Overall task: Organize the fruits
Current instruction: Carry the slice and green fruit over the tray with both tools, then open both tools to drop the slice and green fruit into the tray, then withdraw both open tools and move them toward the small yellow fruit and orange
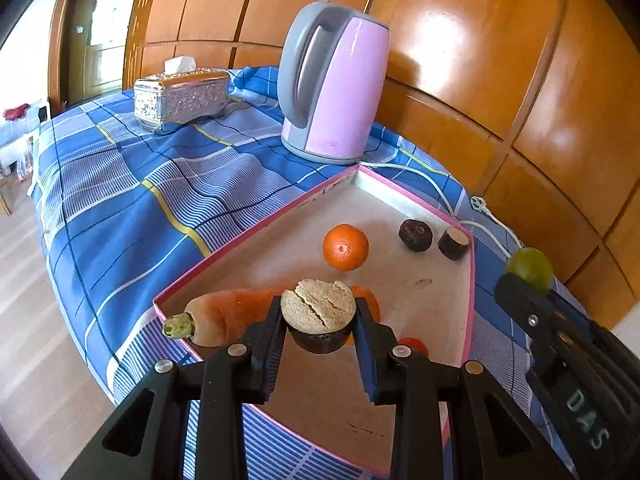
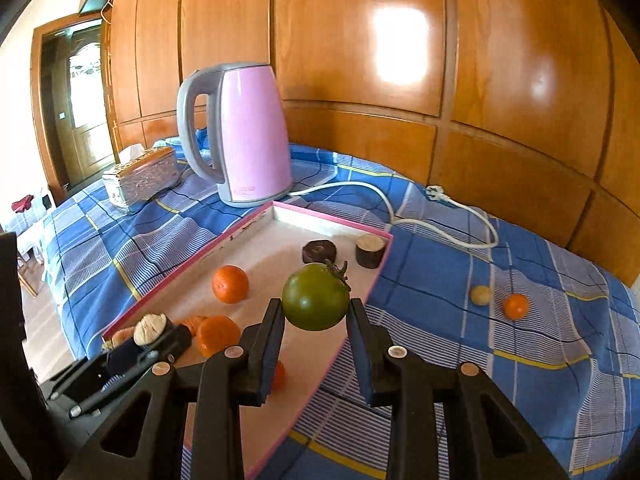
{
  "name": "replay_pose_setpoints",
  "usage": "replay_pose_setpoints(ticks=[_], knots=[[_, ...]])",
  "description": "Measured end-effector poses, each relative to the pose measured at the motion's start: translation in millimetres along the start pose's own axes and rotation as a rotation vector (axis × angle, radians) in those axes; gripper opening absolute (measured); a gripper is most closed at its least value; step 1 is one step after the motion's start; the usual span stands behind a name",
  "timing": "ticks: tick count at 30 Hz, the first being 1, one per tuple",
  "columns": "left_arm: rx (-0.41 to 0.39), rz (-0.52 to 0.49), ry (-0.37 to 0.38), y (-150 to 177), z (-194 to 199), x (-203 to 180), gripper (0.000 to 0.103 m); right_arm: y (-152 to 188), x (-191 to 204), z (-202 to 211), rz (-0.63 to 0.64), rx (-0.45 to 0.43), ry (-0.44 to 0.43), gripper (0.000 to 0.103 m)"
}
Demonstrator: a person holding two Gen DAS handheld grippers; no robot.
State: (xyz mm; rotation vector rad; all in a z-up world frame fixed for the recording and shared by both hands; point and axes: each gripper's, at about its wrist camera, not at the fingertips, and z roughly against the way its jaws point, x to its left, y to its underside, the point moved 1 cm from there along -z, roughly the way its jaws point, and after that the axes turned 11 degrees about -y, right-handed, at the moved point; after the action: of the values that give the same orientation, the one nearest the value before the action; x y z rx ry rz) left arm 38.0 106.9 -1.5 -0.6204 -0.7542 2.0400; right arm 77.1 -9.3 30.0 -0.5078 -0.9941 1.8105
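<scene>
My left gripper (image 1: pixel 319 322) is shut on a dark-skinned stub with a pale cut face (image 1: pixel 319 312), held above the pink-rimmed tray (image 1: pixel 256 234). My right gripper (image 2: pixel 316 312) is shut on a green tomato (image 2: pixel 315 297), held over the tray's right edge; it also shows in the left wrist view (image 1: pixel 529 269). In the tray lie an orange (image 1: pixel 345 247), a carrot (image 1: pixel 232 314), two dark stubs (image 1: pixel 416 235) (image 1: pixel 453 243) and more orange pieces (image 2: pixel 218 335). A small yellow fruit (image 2: pixel 480 295) and a small orange fruit (image 2: pixel 516 306) lie on the cloth to the right of the tray.
A pink electric kettle (image 1: pixel 336 92) stands behind the tray, its white cord and plug (image 2: pixel 440 194) trailing over the blue checked tablecloth (image 1: pixel 132 200). A silver tissue box (image 1: pixel 182 98) sits at the far left. A wooden panel wall (image 2: pixel 480 100) runs behind the table.
</scene>
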Motion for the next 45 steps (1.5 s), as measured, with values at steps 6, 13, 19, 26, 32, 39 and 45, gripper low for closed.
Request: replay_pose_setpoints(ticks=[6, 13, 19, 26, 32, 39, 45], knots=[[0.011, 0.005, -0.017, -0.7, -3.2, 1.4, 0.033, -0.6, -3.0, -13.7, -0.034, 0.034, -0.033, 0.032], [0.009, -0.001, -0.025, 0.6, -3.0, -1.0, 0.033, 0.4, -5.7, -28.5, -0.070, 0.071, -0.071, 0.034], [0.012, 0.000, -0.028, 0.0, -3.7, -0.8, 0.037, -0.8, -3.6, -33.3, -0.080, 0.080, -0.098, 0.034], [0.013, 0.001, -0.035, 0.9, -4.1, -0.5, 0.046, -0.2, -4.4, -31.3, -0.085, 0.077, -0.097, 0.034], [0.011, -0.013, -0.036, 2.3, -3.9, -2.8, 0.052, 4.0, -8.7, -24.8, -0.102, 0.072, -0.084, 0.034], [-0.005, -0.008, -0.034, 2.3, -0.3, -2.5, 0.059, 6.8, -19.6, -12.8, -0.134, 0.057, -0.057, 0.035], [-0.021, -0.025, -0.020, 2.5, 2.7, -4.9, 0.059, 13.5, -28.4, -5.4, -0.157, 0.058, -0.037, 0.035]])
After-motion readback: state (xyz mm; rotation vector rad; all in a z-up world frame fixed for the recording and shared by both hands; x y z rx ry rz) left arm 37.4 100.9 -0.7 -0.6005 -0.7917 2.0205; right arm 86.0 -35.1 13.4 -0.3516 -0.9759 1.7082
